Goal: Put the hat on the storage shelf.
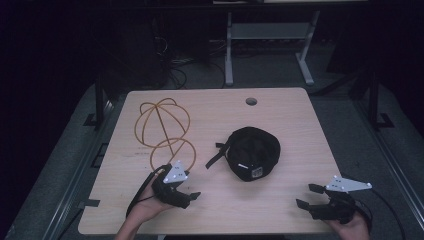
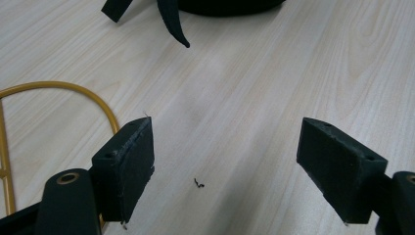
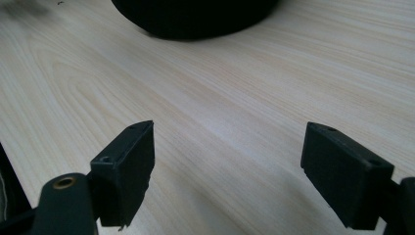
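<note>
A black cap (image 1: 252, 151) lies near the middle of the light wooden table (image 1: 300, 120), its strap (image 1: 214, 157) trailing to the left. A gold wire frame (image 1: 163, 123), a ball-shaped cage on a ring base (image 1: 172, 153), lies at the left. My left gripper (image 1: 190, 191) rests open on the table just below the ring, which curves past its left jaw (image 2: 63, 86); the cap's strap ends (image 2: 172, 19) lie ahead. My right gripper (image 1: 307, 195) stands open at the front right, its jaws turned toward the cap (image 3: 195, 17), with bare wood between them.
A round cable hole (image 1: 251, 101) sits near the table's far edge. Beyond the table stand a white desk frame (image 1: 270, 40) and tangled cables (image 1: 172, 65) on a dark floor. A tiny black scrap (image 2: 198, 184) lies on the wood between my left jaws.
</note>
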The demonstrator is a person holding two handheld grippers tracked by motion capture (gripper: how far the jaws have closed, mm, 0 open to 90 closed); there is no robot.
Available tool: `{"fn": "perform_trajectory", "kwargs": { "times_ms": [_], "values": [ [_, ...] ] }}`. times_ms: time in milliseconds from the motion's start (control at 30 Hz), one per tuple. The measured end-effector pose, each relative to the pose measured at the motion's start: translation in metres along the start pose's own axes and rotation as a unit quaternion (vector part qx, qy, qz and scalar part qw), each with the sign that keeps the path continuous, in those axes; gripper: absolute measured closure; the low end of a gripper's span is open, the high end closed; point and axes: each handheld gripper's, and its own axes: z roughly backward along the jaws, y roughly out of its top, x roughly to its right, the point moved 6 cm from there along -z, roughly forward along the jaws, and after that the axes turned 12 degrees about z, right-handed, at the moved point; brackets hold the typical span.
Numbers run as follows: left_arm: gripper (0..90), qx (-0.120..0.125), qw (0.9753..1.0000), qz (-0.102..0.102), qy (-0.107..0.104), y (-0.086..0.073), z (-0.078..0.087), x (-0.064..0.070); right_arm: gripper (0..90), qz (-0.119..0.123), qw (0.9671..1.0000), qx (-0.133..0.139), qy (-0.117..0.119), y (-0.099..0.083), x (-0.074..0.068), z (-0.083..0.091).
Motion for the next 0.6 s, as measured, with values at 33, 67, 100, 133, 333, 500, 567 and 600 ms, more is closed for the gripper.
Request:
{"fn": "perform_trajectory", "kwargs": {
  "times_ms": [33, 67, 100, 133, 333, 500, 567, 600],
  "values": [
    [21.7, 0.000, 1.0000, 0.000, 0.000, 0.000, 0.000, 0.000, 19.8, 0.000, 1.0000, 0.000, 0.000, 0.000, 0.000, 0.000],
    [21.6, -0.003, 1.0000, -0.002, 0.000, -0.001, -0.001, 0.001, 19.8, 0.000, 1.0000, -0.001, 0.000, -0.001, 0.000, 0.000],
    [21.6, -0.004, 1.0000, -0.002, 0.000, -0.001, -0.002, 0.001, 19.8, 0.000, 1.0000, -0.001, 0.001, -0.001, 0.000, -0.001],
    [21.6, -0.004, 1.0000, -0.002, 0.000, -0.001, -0.002, 0.001, 19.8, 0.000, 1.0000, -0.001, 0.001, -0.001, 0.000, -0.001],
    [21.6, 0.003, 1.0000, -0.002, -0.006, 0.004, 0.000, 0.003, 19.8, 0.002, 1.0000, -0.003, 0.001, 0.000, -0.001, -0.002],
    [21.6, 0.007, 0.9999, -0.008, -0.013, 0.015, 0.001, 0.006, 19.8, 0.003, 1.0000, -0.002, 0.000, 0.001, -0.001, -0.002],
    [21.6, 0.009, 0.9998, -0.014, -0.013, 0.021, 0.002, 0.007, 19.8, 0.003, 1.0000, -0.001, 0.000, 0.001, -0.001, -0.002],
    [21.6, 0.012, 0.9996, -0.021, -0.015, 0.026, 0.003, 0.008, 19.8, 0.002, 1.0000, -0.001, 0.000, 0.001, -0.001, -0.002]
  ]
}}
